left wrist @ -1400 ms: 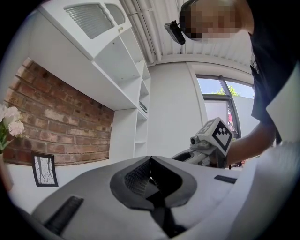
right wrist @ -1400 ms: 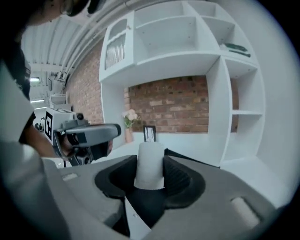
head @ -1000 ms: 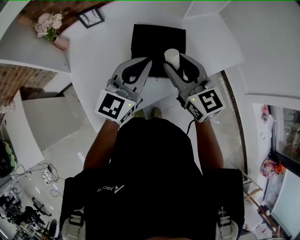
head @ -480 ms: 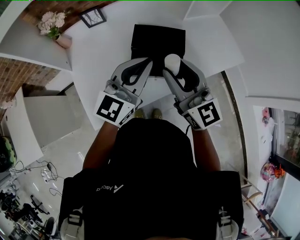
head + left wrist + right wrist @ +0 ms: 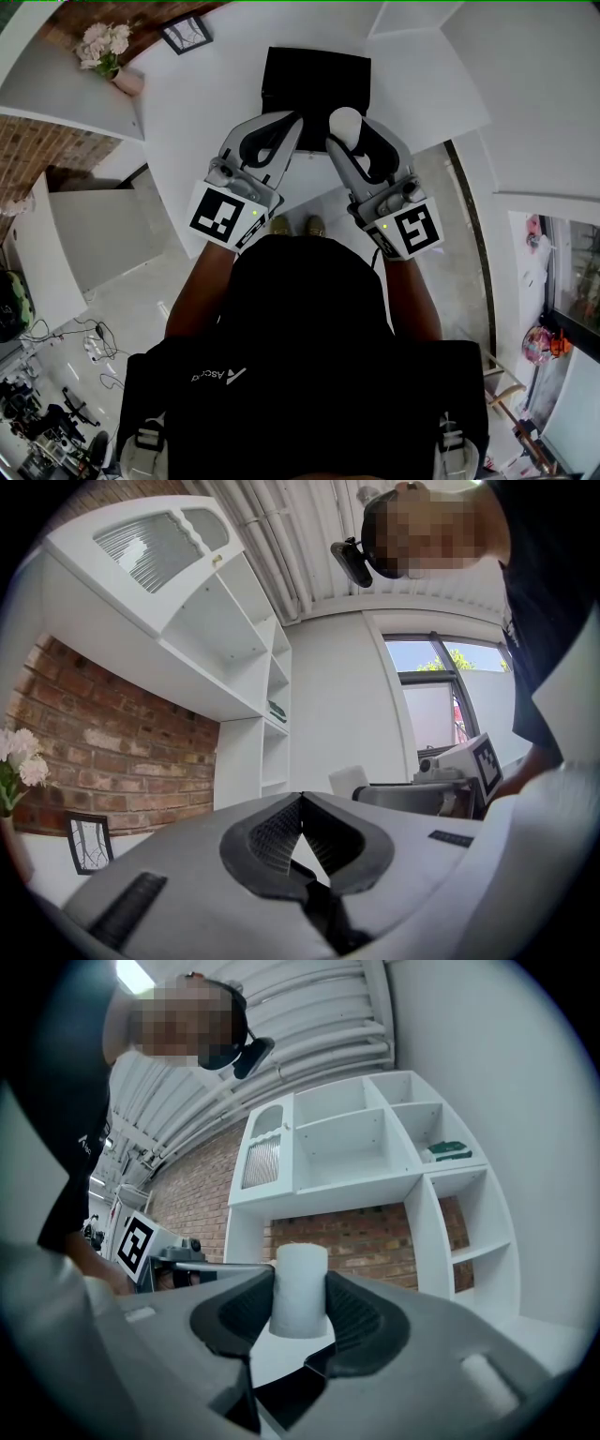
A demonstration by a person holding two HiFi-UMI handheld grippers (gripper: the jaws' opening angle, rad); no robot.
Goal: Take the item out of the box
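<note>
A black box (image 5: 315, 82) lies on the white table (image 5: 216, 103) ahead of me. My right gripper (image 5: 345, 131) is shut on a white cylinder (image 5: 345, 125), held upright above the box's near edge. In the right gripper view the white cylinder (image 5: 298, 1289) stands between the two dark pads (image 5: 352, 1319), which press on its sides. My left gripper (image 5: 292, 127) is beside it at the box's near left edge, its jaws shut with nothing between them. The left gripper (image 5: 300, 803) points upward at the room, and the white cylinder (image 5: 347, 780) shows past it.
A pink pot of flowers (image 5: 105, 54) and a black picture frame (image 5: 184, 34) stand at the table's far left. White shelving (image 5: 375, 1147) stands against a brick wall (image 5: 84, 752). The table's near edge runs just below the grippers, with floor beneath.
The right gripper has turned slightly and drawn a little nearer to me with the cylinder. The left gripper has barely shifted.
</note>
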